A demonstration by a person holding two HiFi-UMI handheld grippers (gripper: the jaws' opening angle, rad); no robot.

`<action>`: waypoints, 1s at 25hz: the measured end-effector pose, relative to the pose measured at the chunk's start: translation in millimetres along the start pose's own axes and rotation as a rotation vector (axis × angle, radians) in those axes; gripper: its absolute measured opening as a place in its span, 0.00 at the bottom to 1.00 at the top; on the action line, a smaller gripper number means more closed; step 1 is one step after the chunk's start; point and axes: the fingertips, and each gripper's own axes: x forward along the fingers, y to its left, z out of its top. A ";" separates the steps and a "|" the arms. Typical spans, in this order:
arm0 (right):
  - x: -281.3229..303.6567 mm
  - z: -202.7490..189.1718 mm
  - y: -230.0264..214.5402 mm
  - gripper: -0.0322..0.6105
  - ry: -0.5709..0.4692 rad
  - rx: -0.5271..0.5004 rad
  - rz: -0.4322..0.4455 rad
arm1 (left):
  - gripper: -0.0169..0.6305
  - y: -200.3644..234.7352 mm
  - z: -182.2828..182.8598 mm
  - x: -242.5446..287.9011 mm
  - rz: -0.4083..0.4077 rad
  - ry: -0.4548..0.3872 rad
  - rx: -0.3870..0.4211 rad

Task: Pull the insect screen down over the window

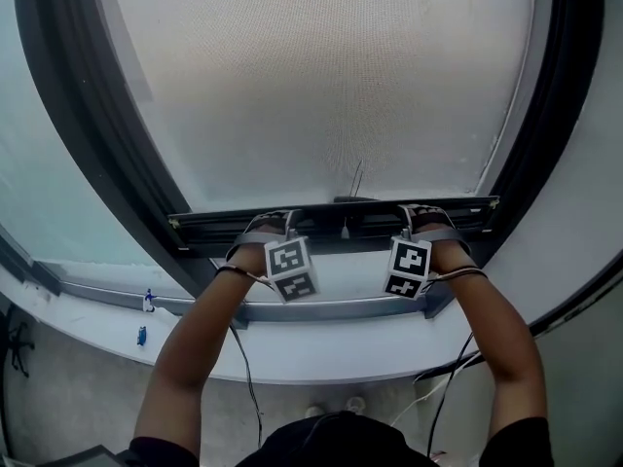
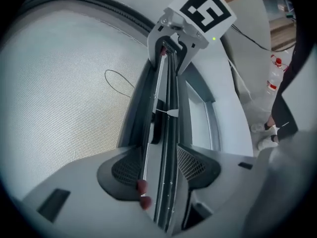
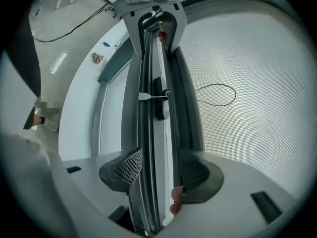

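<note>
Head view is showing the left claw (image 1: 275,224) and right claw (image 1: 421,217) side by side, each clamping shut on the dark bottom bar (image 1: 341,224) low in the window frame (image 1: 88,134). Beyond them, the insect screen (image 1: 321,86) is covering the pane.

Lighting: diffuse daylight through window mesh (image 1: 321,76), upper frame. Quality: sharp centres; fisheye bending, dark vignetted corners.
</note>
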 end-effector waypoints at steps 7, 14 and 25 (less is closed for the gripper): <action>-0.5 1.1 0.0 0.42 -0.043 0.045 -0.023 | 0.37 -1.6 -0.7 0.5 -0.009 0.005 -0.008; -39.1 19.5 -10.6 0.42 -0.247 0.454 -0.085 | 0.37 -0.6 -0.1 0.6 -0.030 0.033 -0.010; -21.1 78.1 17.4 0.32 -0.463 1.127 -0.019 | 0.37 -0.8 0.1 1.2 -0.025 0.036 -0.038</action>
